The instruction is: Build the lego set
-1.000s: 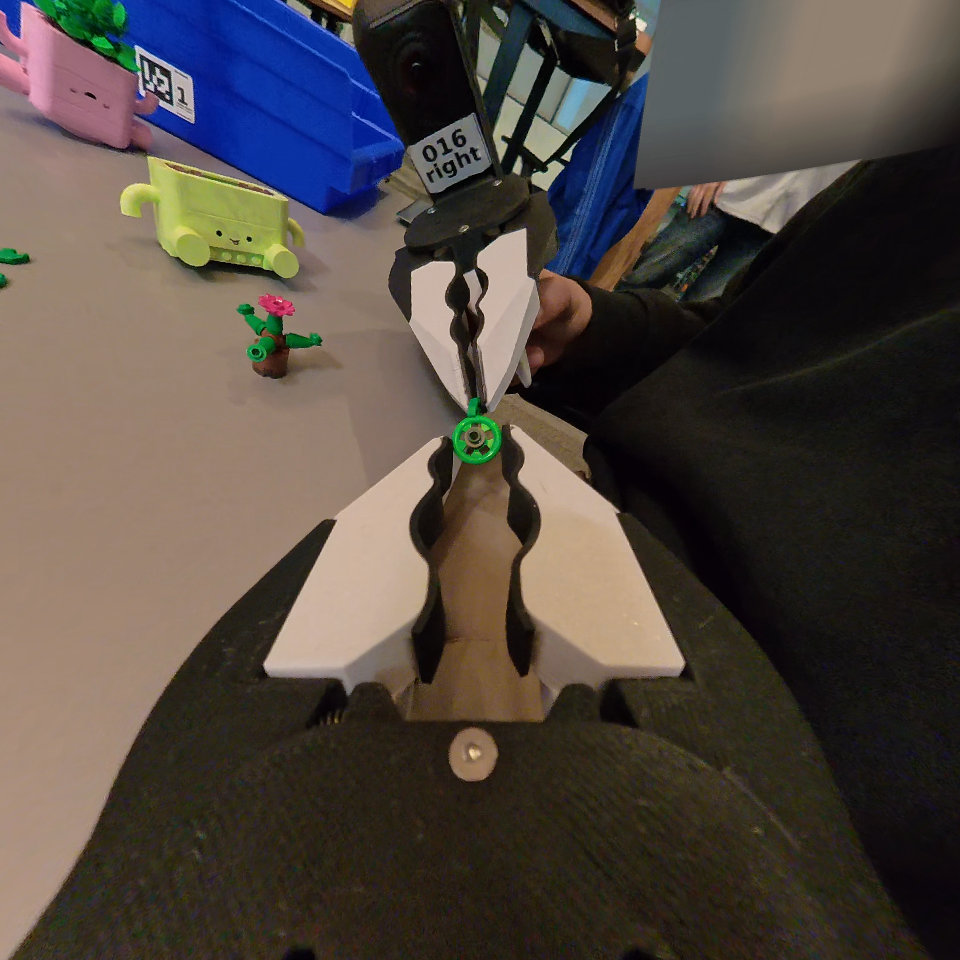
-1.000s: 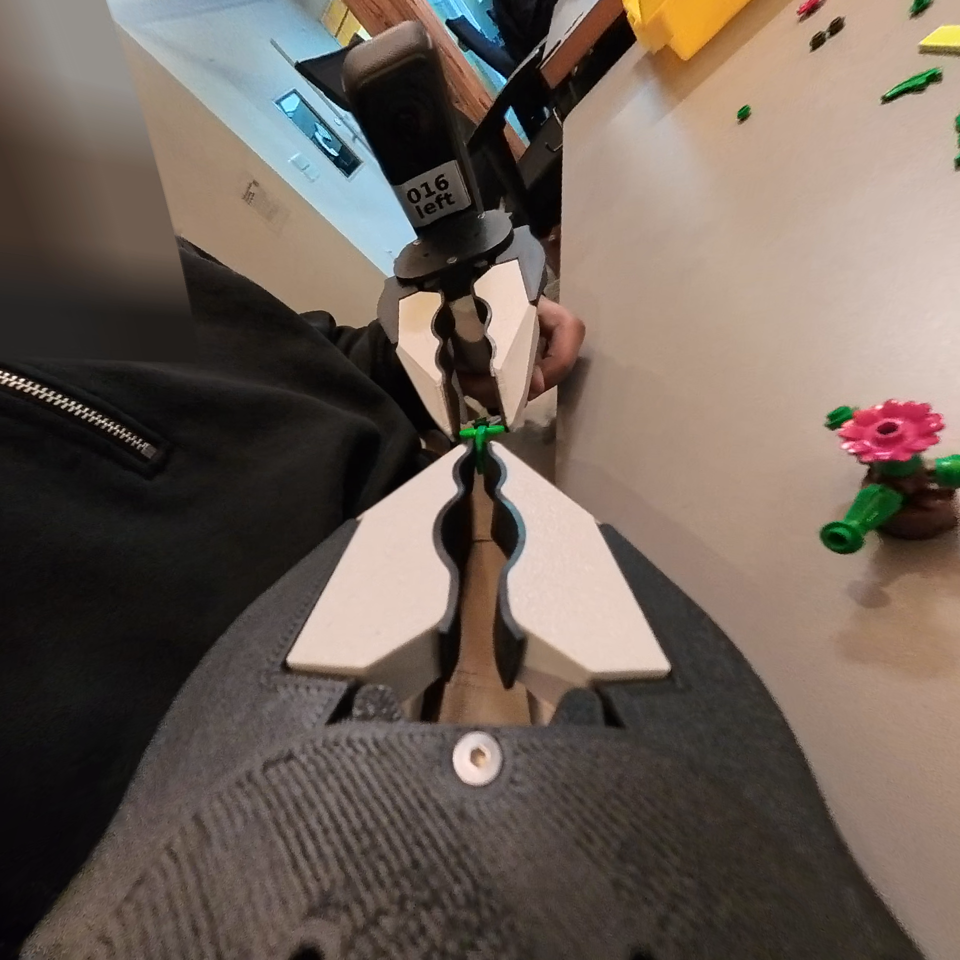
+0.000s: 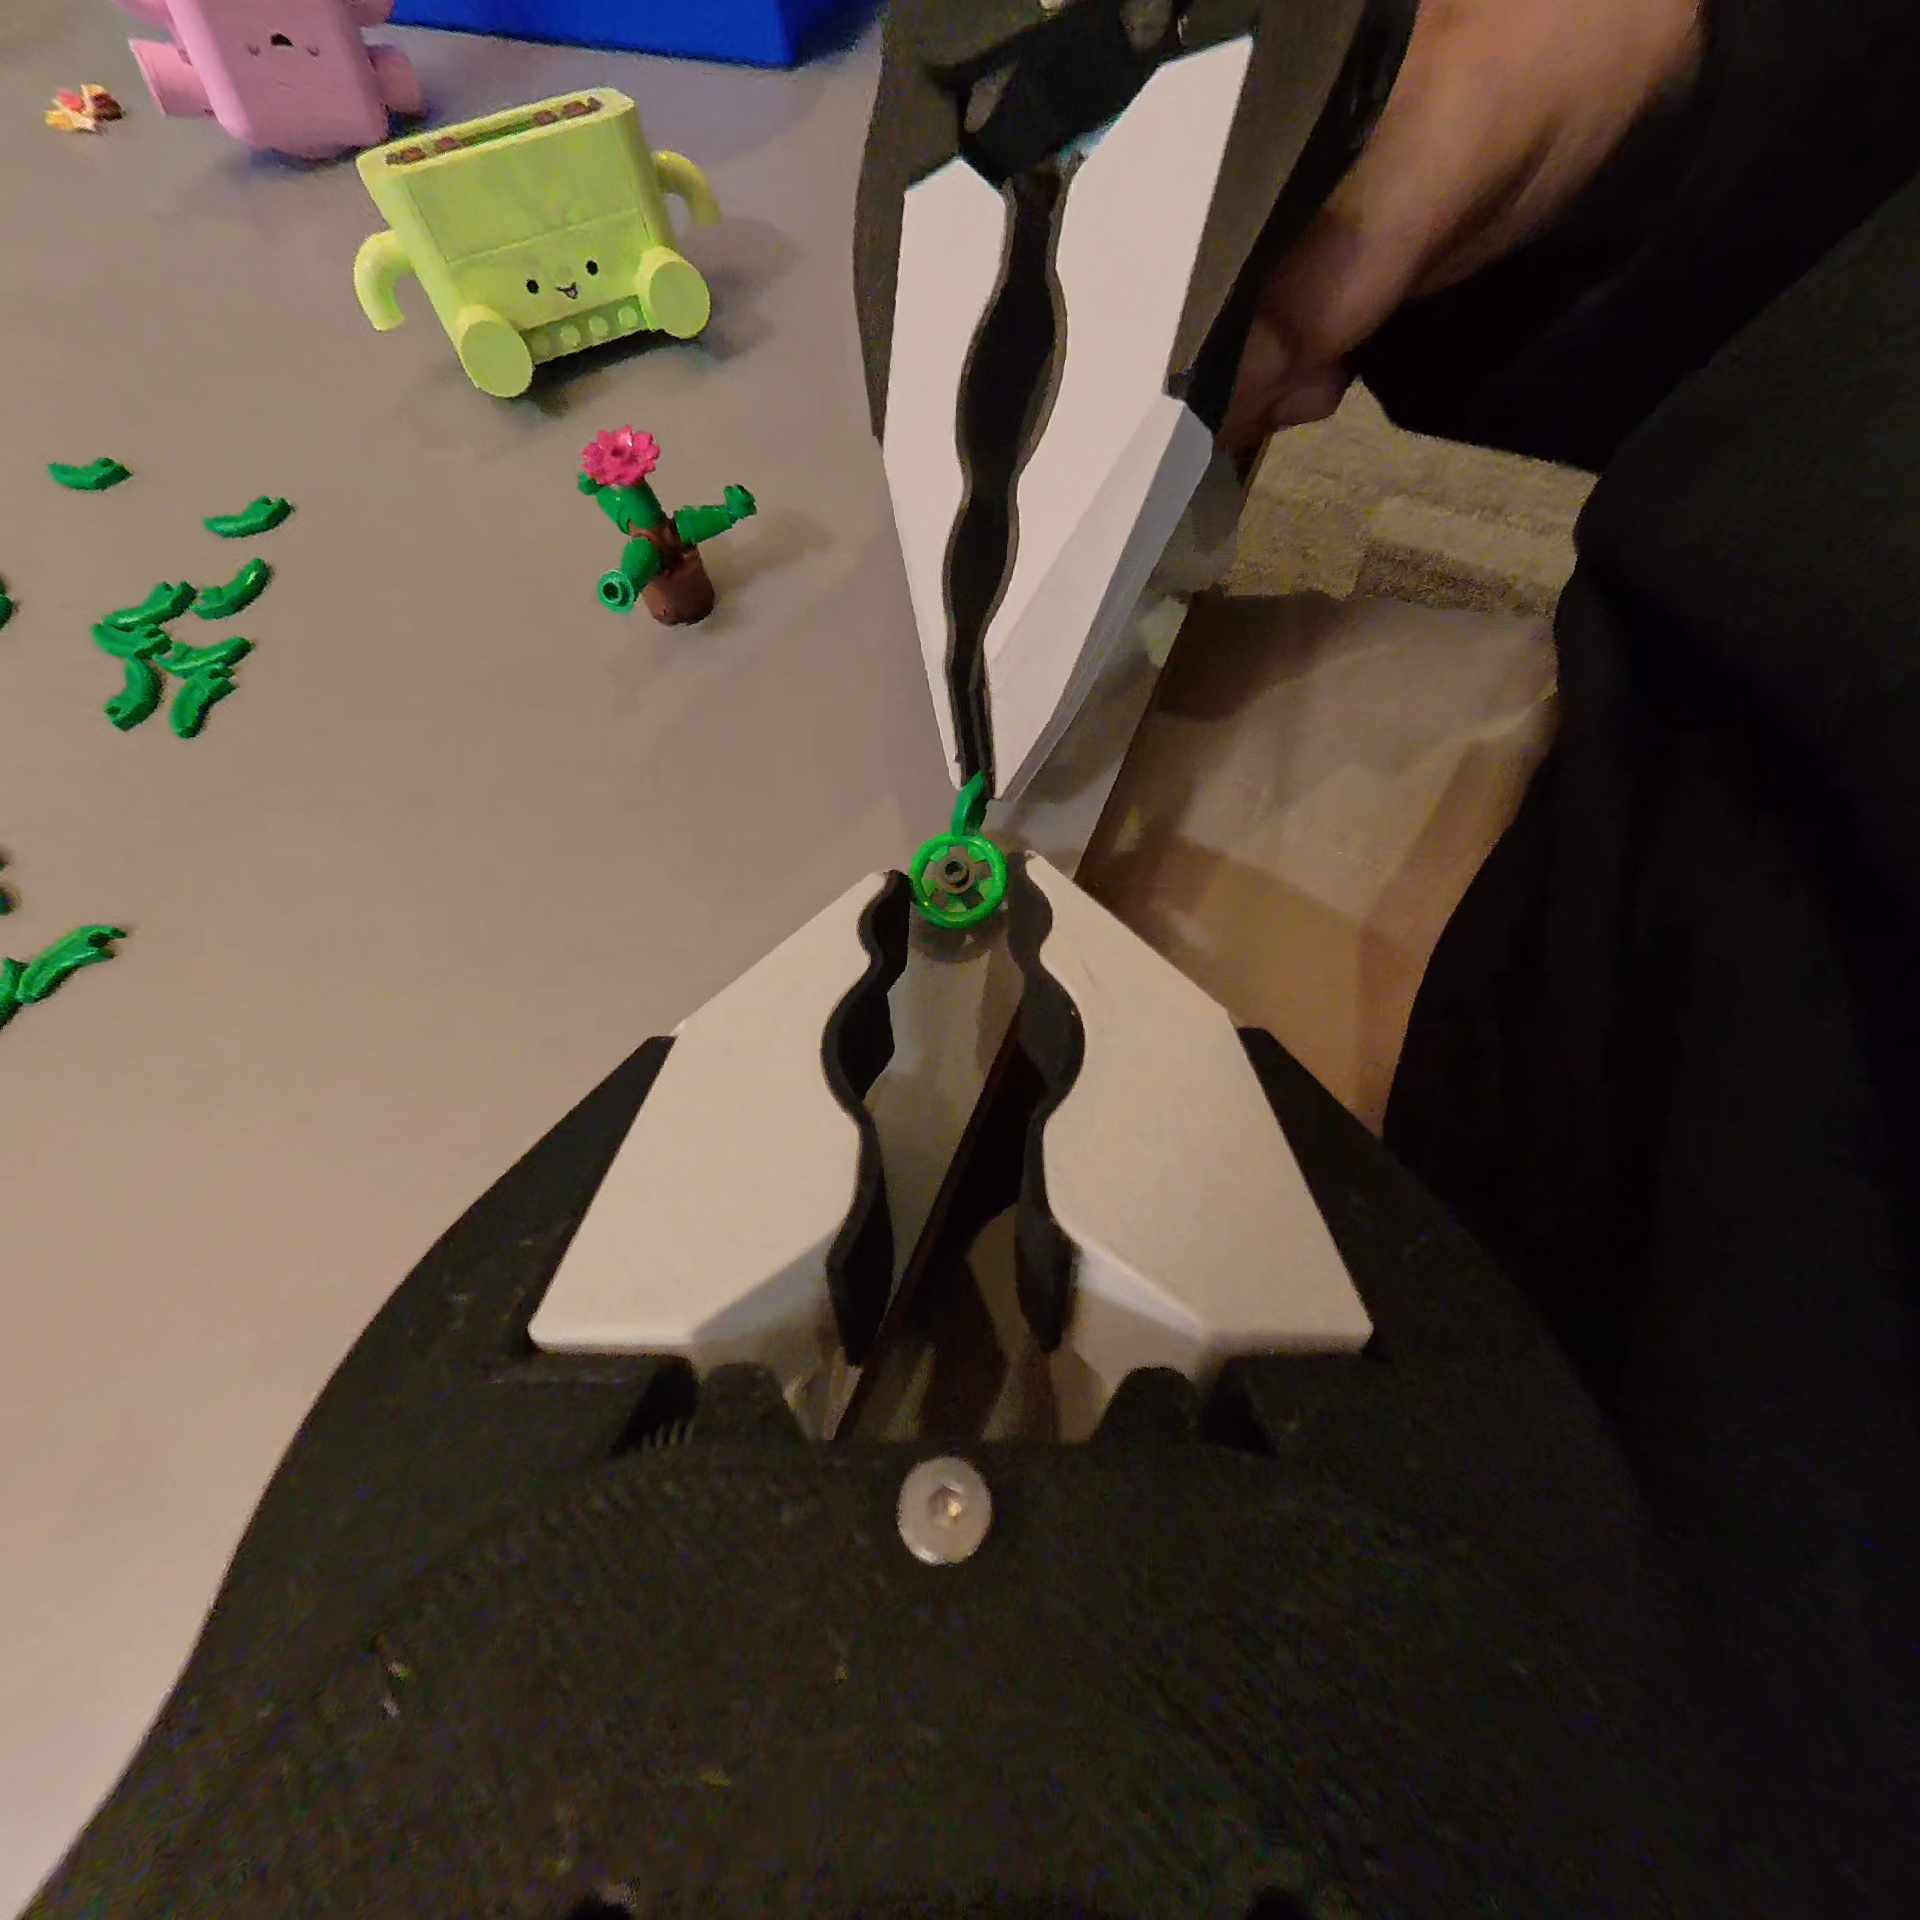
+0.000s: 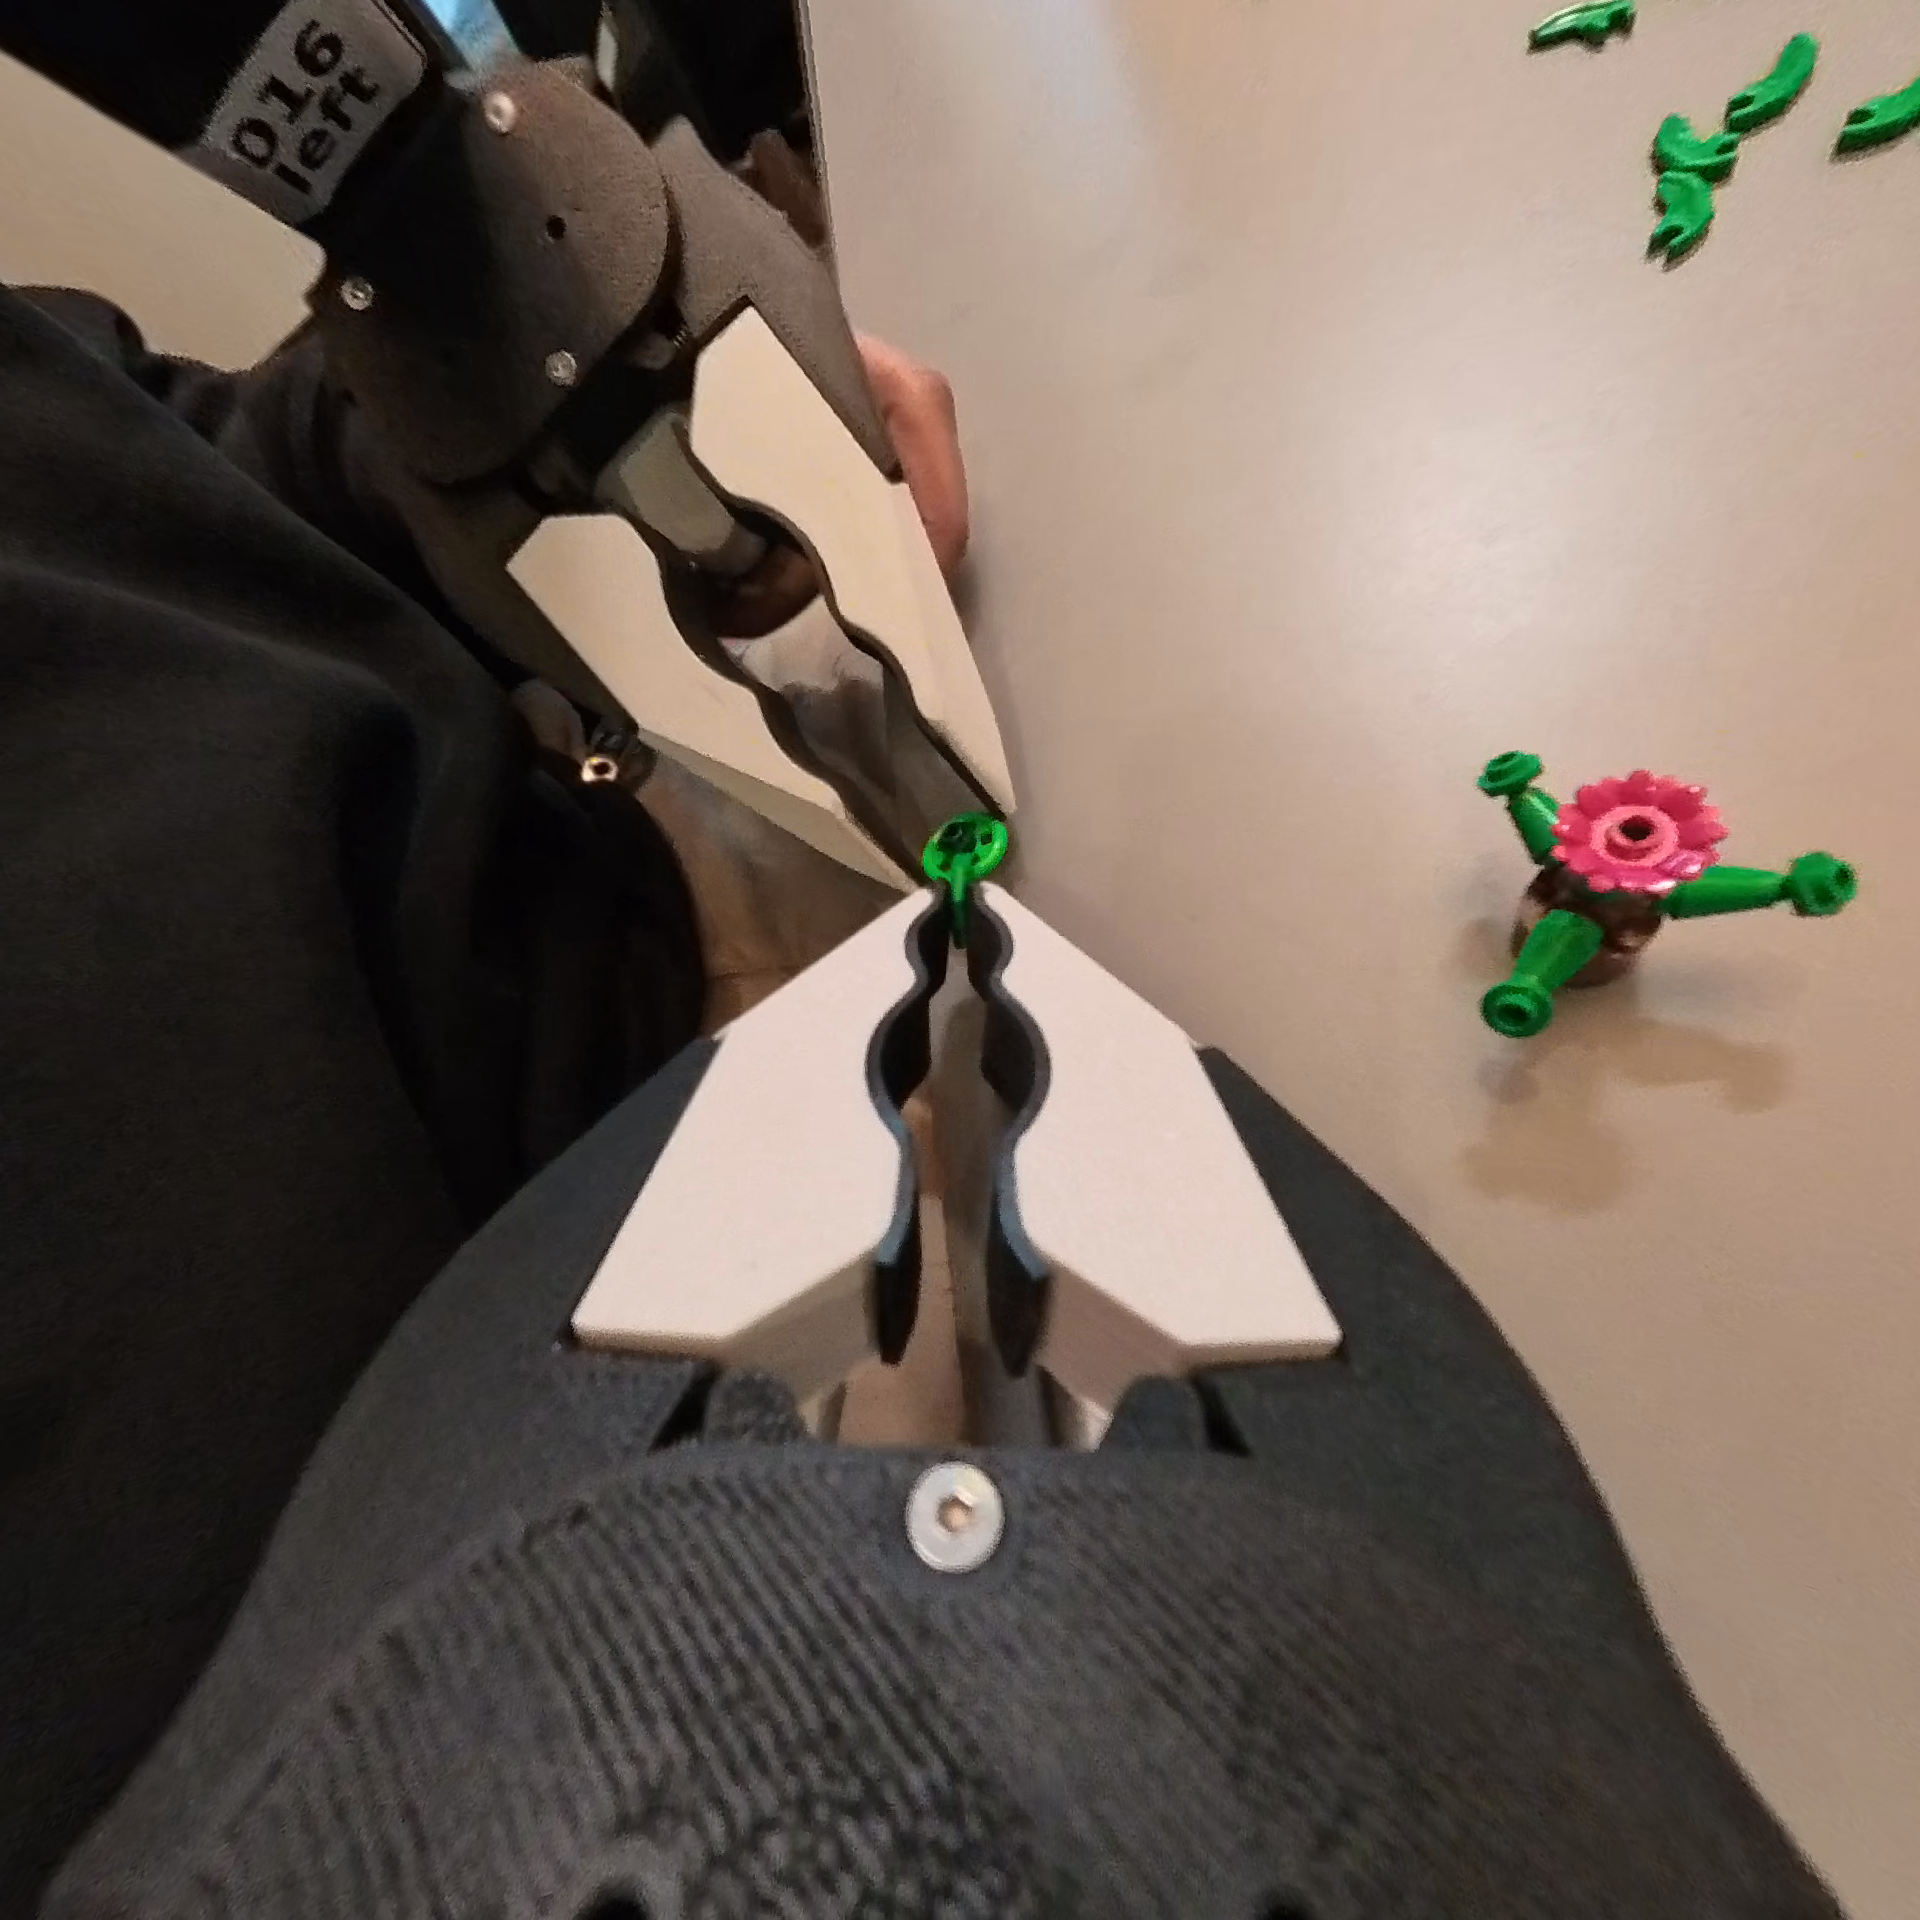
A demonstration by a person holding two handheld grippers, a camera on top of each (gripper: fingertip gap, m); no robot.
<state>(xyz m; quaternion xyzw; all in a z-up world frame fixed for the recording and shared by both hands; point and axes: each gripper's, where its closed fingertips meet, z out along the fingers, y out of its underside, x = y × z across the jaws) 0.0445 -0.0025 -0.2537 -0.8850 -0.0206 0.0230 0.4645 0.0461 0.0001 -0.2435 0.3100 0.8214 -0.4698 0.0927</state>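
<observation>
Two grippers are meeting off the table [image 3: 436,935] edge: left gripper [image 3: 958,902] clamping the green ring [image 3: 957,879], right gripper [image 4: 961,906] pinching a leaf stem [image 4: 958,902]; they've swung nearer, joining seemingly underway.

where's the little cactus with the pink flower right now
The cactus stands on the grey table, left of centre in the left wrist view, just in front of the lime green pot; the right wrist view shows it at right.
</observation>
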